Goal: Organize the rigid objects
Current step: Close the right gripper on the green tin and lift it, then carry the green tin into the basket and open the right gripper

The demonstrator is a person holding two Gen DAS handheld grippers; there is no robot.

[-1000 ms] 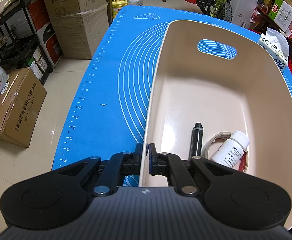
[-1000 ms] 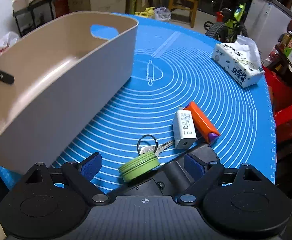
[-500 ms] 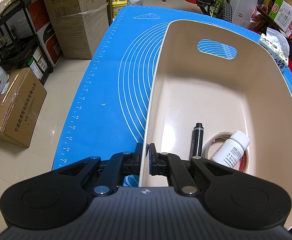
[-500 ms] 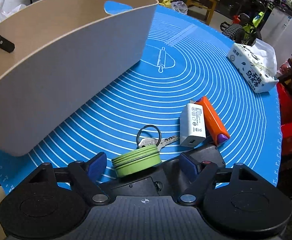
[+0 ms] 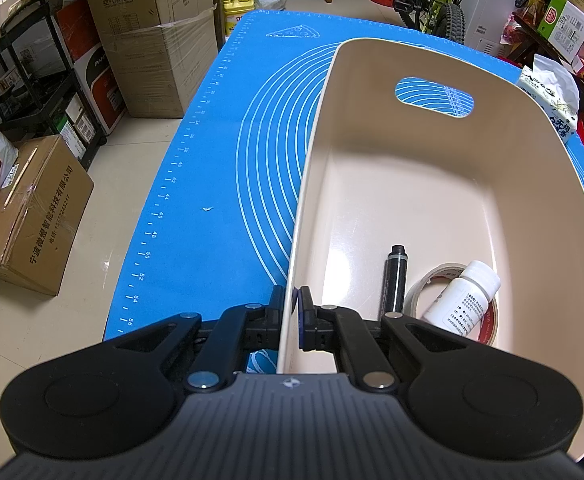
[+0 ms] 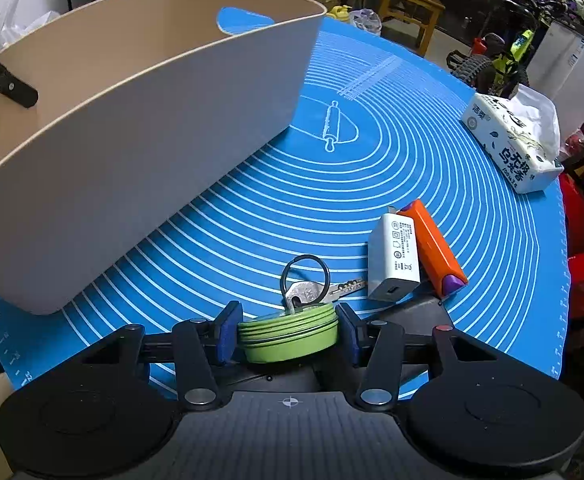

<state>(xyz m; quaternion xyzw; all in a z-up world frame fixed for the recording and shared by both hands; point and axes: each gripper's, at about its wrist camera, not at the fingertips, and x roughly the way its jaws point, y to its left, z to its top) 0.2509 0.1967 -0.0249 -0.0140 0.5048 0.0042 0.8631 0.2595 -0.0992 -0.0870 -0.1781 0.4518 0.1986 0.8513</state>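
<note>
**Op:** Fingers [image 6: 228,330] on my right gripper [image 6: 288,332] have just been closing around the green tin [image 6: 288,338]. Blue pads sit against both its sides now, so I call it gripped, probably only lightly. Tin is on the blue mat [image 6: 371,168], right at the near edge, just in front of the keys [image 6: 311,286].

**QA:** And the left one?

**Op:** Left gripper [image 5: 292,312] is pinched tight on the near wall of the beige bin [image 5: 531,168], one finger inside, one outside. It's just steadying the bin. In there already: black marker [image 5: 393,280], tape roll [image 5: 419,296], white bottle [image 5: 463,300] lying across the tape.

**QA:** What's left outside?

**Op:** Keys, white charger [image 6: 393,256], orange block [image 6: 431,252] touching the charger. A tissue pack [image 6: 511,144] sits well apart, soft, I'd leave it.

**QA:** Tips for the lift?

**Op:** My read: finish the squeeze before raising, since the tin is round, ribbed and smooth and could spin or slip out. The key ring touches or nearly touches its far side, can't tell which, so I'd go straight up and not drag forward. Then carry left over the bin rim, clear the wall, and let go low over the bare floor beyond the bottle so nothing gets knocked. Left grip should hold firm throughout.
</note>
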